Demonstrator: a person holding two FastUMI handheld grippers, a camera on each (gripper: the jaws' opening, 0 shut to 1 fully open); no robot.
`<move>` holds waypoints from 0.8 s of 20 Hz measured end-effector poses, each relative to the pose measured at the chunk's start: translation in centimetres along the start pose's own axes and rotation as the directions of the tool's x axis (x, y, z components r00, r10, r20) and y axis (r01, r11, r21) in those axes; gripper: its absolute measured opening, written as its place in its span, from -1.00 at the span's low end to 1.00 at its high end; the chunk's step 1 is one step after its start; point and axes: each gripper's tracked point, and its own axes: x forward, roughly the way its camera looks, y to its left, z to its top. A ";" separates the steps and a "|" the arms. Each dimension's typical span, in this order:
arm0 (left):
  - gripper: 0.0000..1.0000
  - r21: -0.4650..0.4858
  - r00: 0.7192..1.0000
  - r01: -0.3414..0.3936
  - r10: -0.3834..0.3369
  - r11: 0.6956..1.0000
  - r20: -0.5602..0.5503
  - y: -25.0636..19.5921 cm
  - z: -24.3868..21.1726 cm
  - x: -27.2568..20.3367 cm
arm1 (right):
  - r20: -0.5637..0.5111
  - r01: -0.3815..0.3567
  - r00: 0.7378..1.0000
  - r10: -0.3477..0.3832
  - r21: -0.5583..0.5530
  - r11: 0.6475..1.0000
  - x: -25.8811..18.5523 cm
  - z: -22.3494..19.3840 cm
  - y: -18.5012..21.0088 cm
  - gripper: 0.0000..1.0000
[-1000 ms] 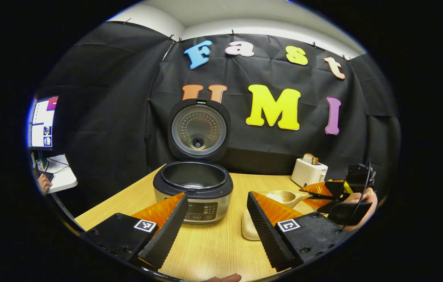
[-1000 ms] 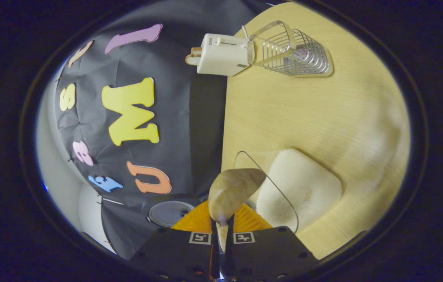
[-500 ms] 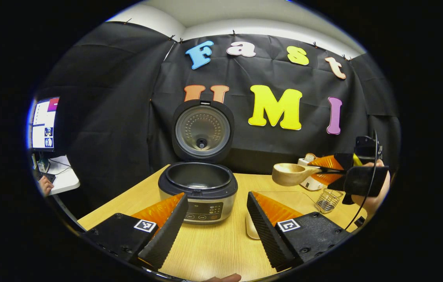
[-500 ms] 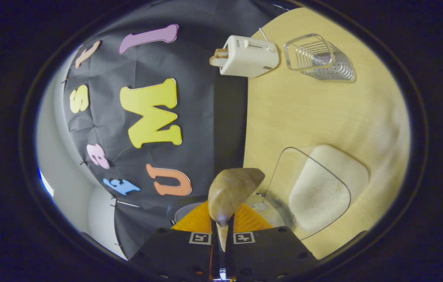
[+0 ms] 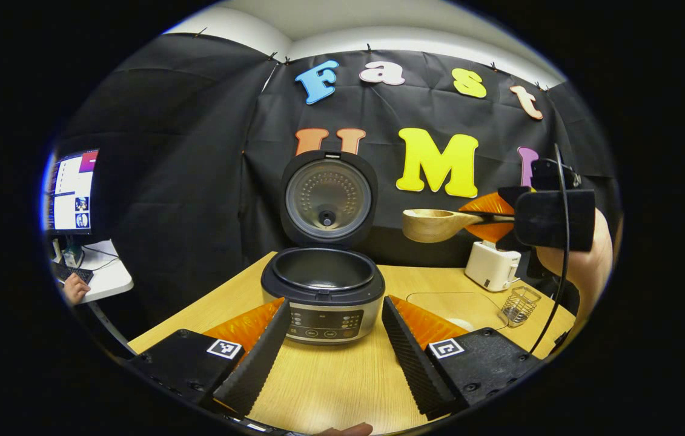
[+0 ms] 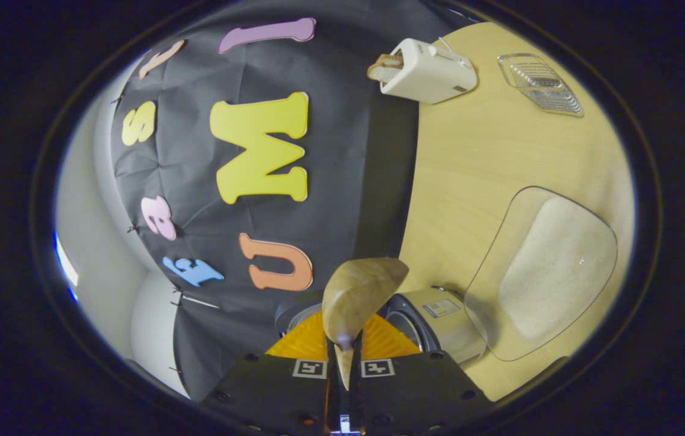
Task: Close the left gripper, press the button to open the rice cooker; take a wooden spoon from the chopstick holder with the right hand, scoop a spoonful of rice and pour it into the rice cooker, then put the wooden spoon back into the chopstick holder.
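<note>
The rice cooker (image 5: 323,295) stands on the wooden surface (image 5: 342,375) toward its back edge, lid (image 5: 327,198) swung fully up against the booth wall, the dark inner pot (image 5: 323,270) exposed. In the left gripper view the left hand-held gripper (image 5: 335,339) sits low in front of the cooker with its two fingers spread wide apart, nothing between them; the cooker's control panel shows in the gap.

The right hand-held gripper (image 5: 490,217) is up in the air to the right of the open lid, held by a hand (image 5: 581,260). Its fingers are pressed together on the handle of the wooden spoon (image 5: 436,224), whose bowl points toward the cooker and sits level, higher than the pot rim and off to its right, not over it. Whether rice lies in the bowl cannot be told from this angle (the right gripper view shows just the bowl's rounded back (image 6: 360,300), with the handle pinched between the fingers (image 6: 342,363)).

Near the right edge of the surface lies a clear tray (image 6: 502,254) with a heap of rice (image 6: 554,266) in it. Beyond it, toward the back right corner, stand a white toaster (image 5: 490,266) with a slice of bread (image 6: 383,66) in its slot and, just beside it, a wire chopstick holder (image 5: 519,306). A monitor (image 5: 71,191) glows at far left.
</note>
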 end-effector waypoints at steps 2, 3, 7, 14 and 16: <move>0.92 0.000 1.000 0.000 0.000 1.000 0.001 0.0 0.0 0.0 | 0.020 0.023 1.000 -0.022 -0.075 0.997 1.5 -0.7 0.9 -0.89; 0.92 -0.004 1.000 0.003 -0.003 1.000 -0.002 -0.1 -0.2 0.2 | 0.027 0.035 0.999 -0.032 -0.105 0.994 2.3 -1.2 1.3 -0.89; 0.92 -0.016 1.000 -0.018 0.017 1.000 -0.024 1.1 -0.8 0.5 | 0.047 0.091 0.995 -0.083 -0.224 0.970 5.8 -2.7 2.6 -0.89; 0.92 -0.061 0.998 -0.049 0.047 0.997 -0.032 3.1 -1.0 0.6 | 0.132 0.160 0.986 -0.106 -0.534 0.830 9.6 -5.2 5.7 -0.88; 0.92 -0.066 0.998 -0.055 0.052 0.996 -0.036 3.2 -1.2 0.6 | 0.162 0.165 0.983 -0.083 -0.602 0.781 10.3 -5.5 7.0 -0.89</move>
